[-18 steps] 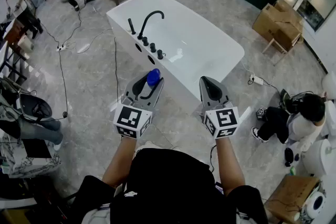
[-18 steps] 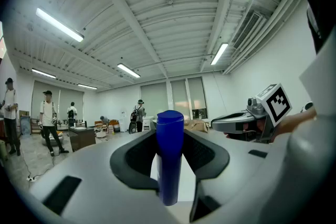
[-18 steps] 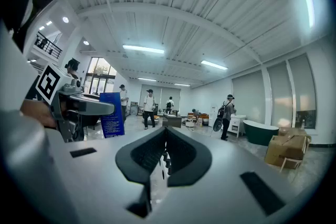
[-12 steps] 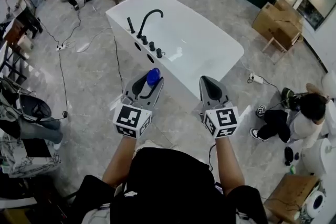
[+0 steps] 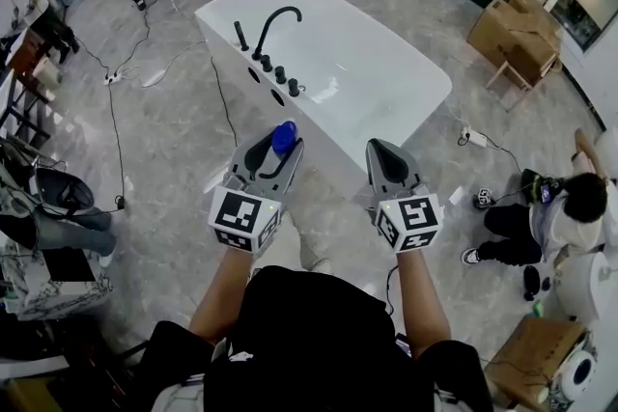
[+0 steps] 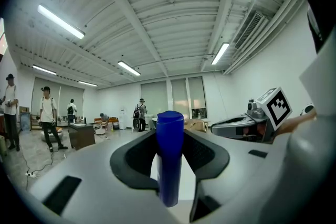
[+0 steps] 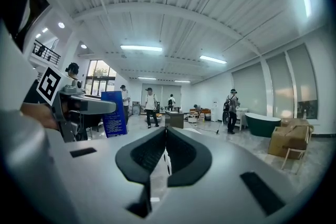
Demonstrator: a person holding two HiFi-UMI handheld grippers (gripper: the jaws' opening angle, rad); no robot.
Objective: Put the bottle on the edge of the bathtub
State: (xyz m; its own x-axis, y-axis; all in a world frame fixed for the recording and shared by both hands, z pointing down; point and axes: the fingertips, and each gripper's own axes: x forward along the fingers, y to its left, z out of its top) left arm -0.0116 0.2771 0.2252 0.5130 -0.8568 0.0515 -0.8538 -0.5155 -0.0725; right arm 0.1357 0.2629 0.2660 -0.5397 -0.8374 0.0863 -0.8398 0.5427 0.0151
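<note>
The left claw (image 5: 274, 150) clamps the upright blue bottle (image 6: 169, 155) above the floor (image 5: 183, 140), short of the white bathtub (image 5: 328, 119); the right claw (image 7: 165, 136) is pressed together, empty. The tub's edge looks narrow: set down tilted or off-centre, the bottle could topple off.

Bottle (image 5: 283, 137): I see smooth blue plastic with a soft sheen
Left gripper (image 5: 278, 148): matt pale grey plastic shell; its pads (image 6: 201, 152) look black, rubbery and finely ribbed
Right gripper (image 5: 379, 150): the same matt grey plastic, to my eye
Bathtub (image 5: 386, 63): glossy white, smooth, catching highlights
Faucet (image 5: 275, 22): matt black, metal by its look
Floor (image 5: 174, 130): I make out polished grey stone-look tile, veined
Boxes (image 5: 512, 39): plain brown cardboard, dull
</note>
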